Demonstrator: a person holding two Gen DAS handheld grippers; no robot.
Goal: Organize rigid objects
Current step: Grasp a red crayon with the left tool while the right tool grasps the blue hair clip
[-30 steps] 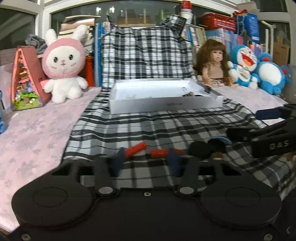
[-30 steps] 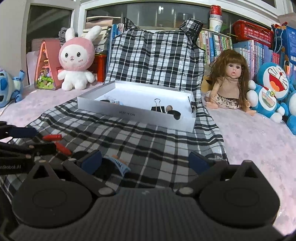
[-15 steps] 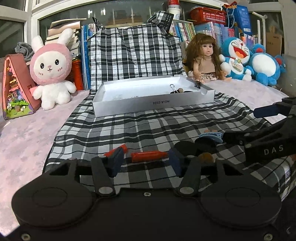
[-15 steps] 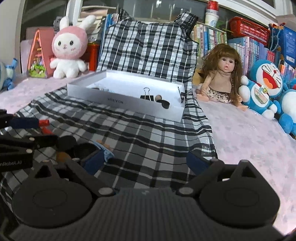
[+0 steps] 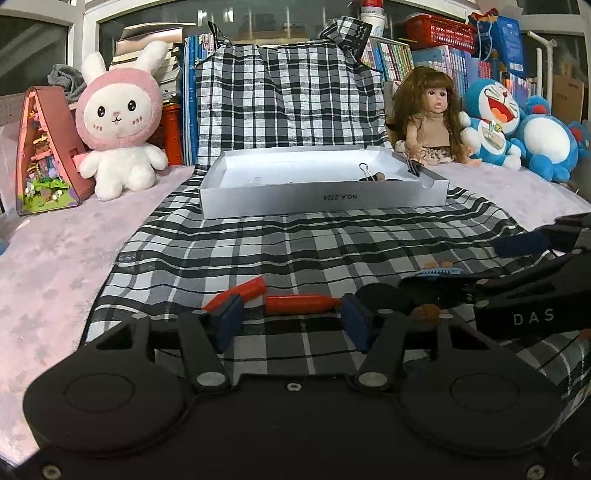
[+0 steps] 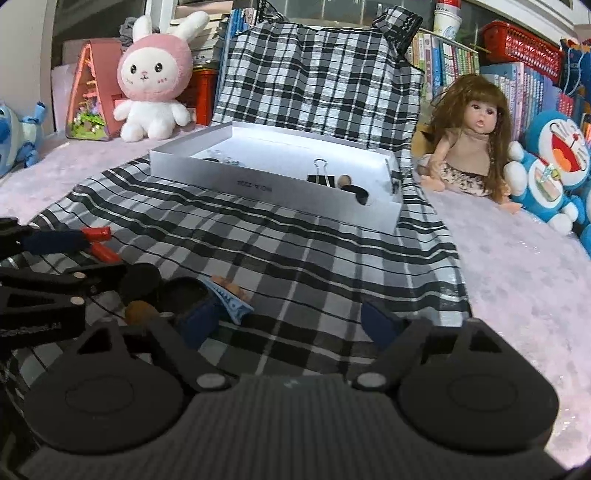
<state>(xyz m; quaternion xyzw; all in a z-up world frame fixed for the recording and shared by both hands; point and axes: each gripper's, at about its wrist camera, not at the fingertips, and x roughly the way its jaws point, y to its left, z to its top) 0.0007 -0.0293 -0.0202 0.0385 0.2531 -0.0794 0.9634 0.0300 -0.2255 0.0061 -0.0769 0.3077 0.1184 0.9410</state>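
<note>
On plaid cloth (image 5: 295, 251), red cylinders (image 5: 301, 303), rectangular white box (image 5: 321, 199)

Dark window (image 5: 258, 22) behind; packed books (image 6: 454, 59); pink bedspread (image 5: 55, 266).

Home bedroom or playroom, plush rabbit (image 5: 120, 122), doll (image 5: 430, 118), crowded bookshelves (image 6: 509, 77), pink bedspread (image 5: 55, 258)

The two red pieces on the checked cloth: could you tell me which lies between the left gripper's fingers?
The horizontal red piece, pointing towards the right finger. The other red piece lies slanted, beside the left finger.
</note>
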